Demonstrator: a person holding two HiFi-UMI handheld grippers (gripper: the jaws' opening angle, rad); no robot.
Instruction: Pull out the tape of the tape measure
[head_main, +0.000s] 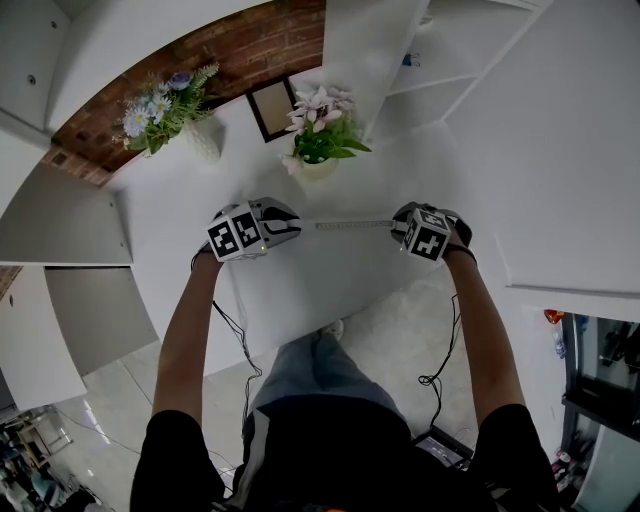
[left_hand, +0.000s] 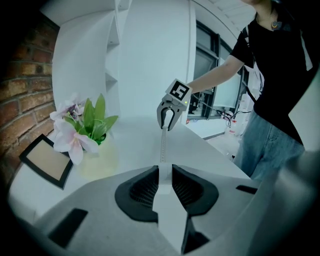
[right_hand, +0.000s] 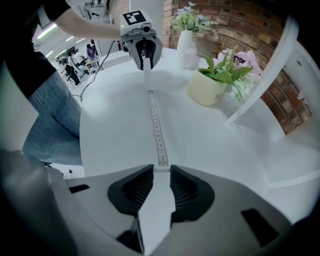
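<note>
The tape (head_main: 355, 224) runs straight left to right over the table (head_main: 320, 268), stretched between the grippers and roughly parallel to the near edge. The left gripper (head_main: 290, 228) is closed partway on the white case (right_hand: 147, 74). The right gripper (head_main: 400, 225) pinches the tape's free end. The tape's scale numbers are too small to read. A pot (head_main: 318, 168) and a vase (head_main: 205, 140) stand behind, apart from the tape, and bare tabletop lies beneath it.

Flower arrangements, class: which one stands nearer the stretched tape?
The pink flowers in the cream pot; the blue-and-white bunch in the white vase stands farther back, by the brick wall.
</note>
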